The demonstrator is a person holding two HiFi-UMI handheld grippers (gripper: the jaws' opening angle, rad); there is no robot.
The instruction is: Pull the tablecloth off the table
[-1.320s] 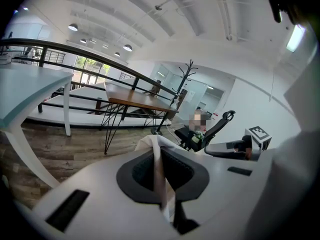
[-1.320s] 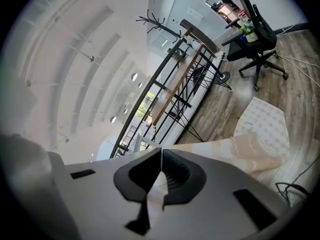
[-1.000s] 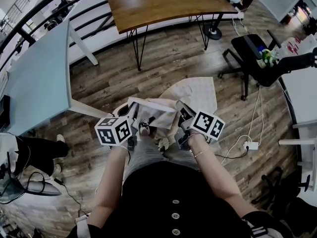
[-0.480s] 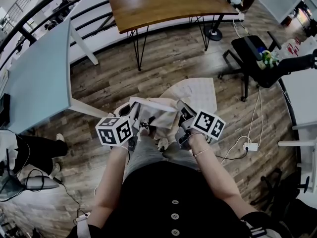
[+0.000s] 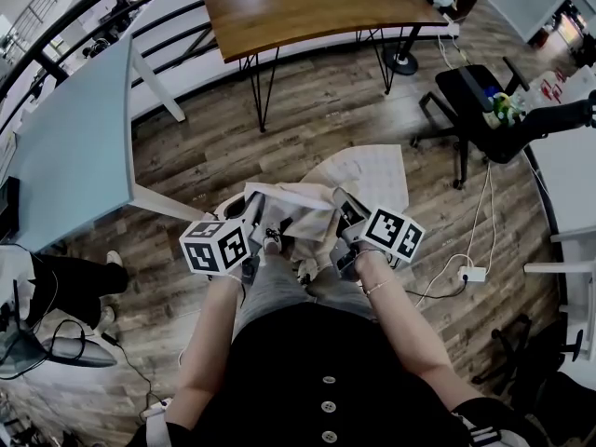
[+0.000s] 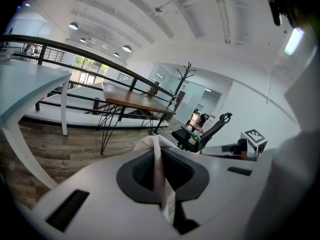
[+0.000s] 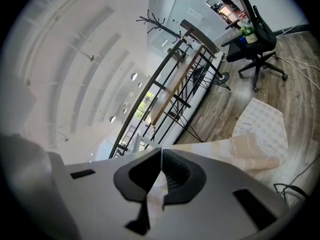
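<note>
Both the left gripper (image 5: pixel 251 210) and the right gripper (image 5: pixel 341 203) were clamped on the pale beige fabric tablecloth (image 5: pixel 371 173), which trailed floorward just ahead, well short of the bare brown wooden table (image 5: pixel 317 3) beyond. Firm, even grips should prevent slippage.

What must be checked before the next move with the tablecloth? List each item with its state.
1. Left hand-held gripper grips the tablecloth: ok, jaws closed on a fold.
2. Right hand-held gripper grips the tablecloth: ok, jaws closed on its edge.
3. Tablecloth off the wooden table: ok, the top is bare.
4. Tablecloth clear of the floor: not ok, its far part appears to rest on the boards.
5. Tablecloth clear of the cable at the person's right: ok, they lie apart.
</note>
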